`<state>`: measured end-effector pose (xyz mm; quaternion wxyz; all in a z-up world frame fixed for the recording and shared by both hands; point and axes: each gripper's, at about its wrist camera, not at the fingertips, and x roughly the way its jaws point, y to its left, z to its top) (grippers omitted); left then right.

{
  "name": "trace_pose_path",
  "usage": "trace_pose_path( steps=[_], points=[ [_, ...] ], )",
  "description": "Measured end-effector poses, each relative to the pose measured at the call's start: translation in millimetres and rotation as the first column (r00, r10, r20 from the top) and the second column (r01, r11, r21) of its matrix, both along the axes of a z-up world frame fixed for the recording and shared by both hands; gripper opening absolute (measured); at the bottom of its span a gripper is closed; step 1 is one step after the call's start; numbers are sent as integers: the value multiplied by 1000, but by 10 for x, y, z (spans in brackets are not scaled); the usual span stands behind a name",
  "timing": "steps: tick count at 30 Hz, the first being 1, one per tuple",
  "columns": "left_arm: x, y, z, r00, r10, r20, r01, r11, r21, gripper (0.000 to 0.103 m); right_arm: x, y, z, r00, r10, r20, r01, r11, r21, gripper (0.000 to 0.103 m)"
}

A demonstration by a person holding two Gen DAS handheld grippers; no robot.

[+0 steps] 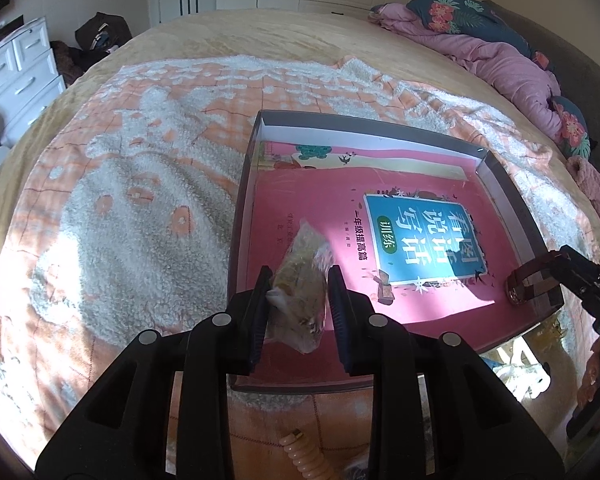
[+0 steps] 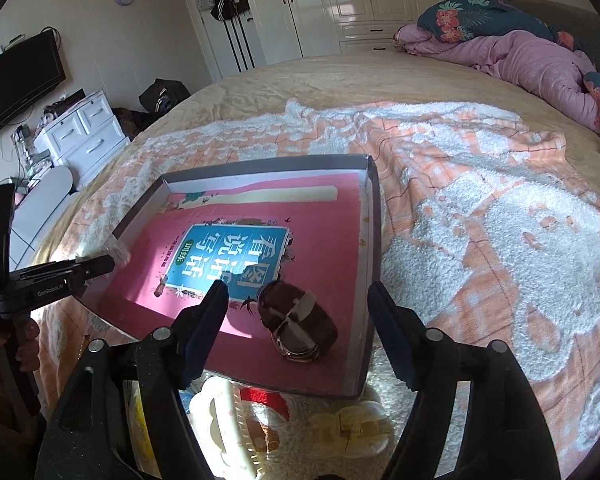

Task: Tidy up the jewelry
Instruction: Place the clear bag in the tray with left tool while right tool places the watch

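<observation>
A shallow grey tray (image 1: pixel 240 200) (image 2: pixel 374 220) lies on the bed with a pink book (image 1: pixel 320 200) (image 2: pixel 236 256) flat inside it. My left gripper (image 1: pixel 299 272) is shut on a small clear plastic bag (image 1: pixel 300 300) of yellowish contents, held over the tray's near left corner. A brown-strapped wristwatch (image 2: pixel 300 320) (image 1: pixel 518 286) rests on the book in the tray's near right corner. My right gripper (image 2: pixel 297 288) stands open around it, both pads well clear of the watch. The left gripper (image 2: pixel 110 262) shows at the tray's left edge in the right wrist view.
An orange and white towel blanket (image 1: pixel 120 200) covers the bed under the tray. Loose items lie in front of the tray: a peach ribbed piece (image 1: pixel 304 456), a white comb-like piece (image 2: pixel 236 420), a pale yellow clip (image 2: pixel 352 420). A pink quilt (image 2: pixel 520 56) is heaped at the back right.
</observation>
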<state>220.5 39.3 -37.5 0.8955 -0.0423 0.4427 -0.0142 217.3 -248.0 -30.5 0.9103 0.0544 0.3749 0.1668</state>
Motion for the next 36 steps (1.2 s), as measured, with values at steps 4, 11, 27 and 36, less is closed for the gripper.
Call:
trace_pose_path(
  steps=[4, 11, 27, 36],
  points=[
    [-62, 9, 71, 1000, -1, 15, 1, 1000, -6, 46, -109, -181, 157, 999, -34, 32, 33, 999, 32, 77],
    [-235, 59, 283, 998, 19, 56, -18, 1000, -16, 71, -306, -419, 360, 995, -66, 78, 62, 997, 55, 81],
    [-832, 113, 772, 986, 42, 163, -37, 999, -29, 90, -741, -459, 512, 992, -20, 128, 17, 1000, 25, 86],
    [-1076, 124, 675, 989, 51, 140, -49, 999, -15, 90, -875, -437, 443, 994, 11, 106, -12, 1000, 11, 86]
  ],
)
